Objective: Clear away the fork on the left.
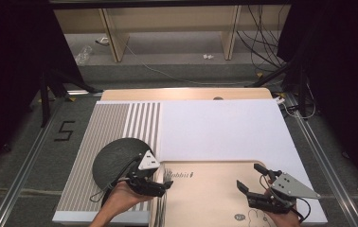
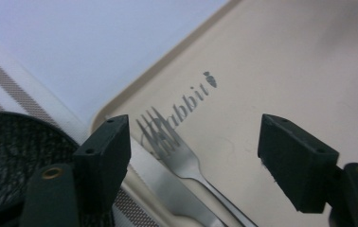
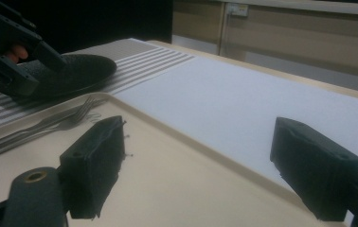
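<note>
Beige tray [image 1: 215, 189], black plate [image 1: 115, 158], grey-striped mat [image 1: 115, 123]

Each hand-held gripper [image 1: 163, 183] is built in black, topped by a grey three-cornered plate; blocky black jaws, what seem brass-ringed screw holes, thin black cable trailing.

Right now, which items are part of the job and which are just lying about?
In the job: fork, beige tray, left gripper open above the fork.
Lying about: dark round plate, striped placemat, white mat.
</note>
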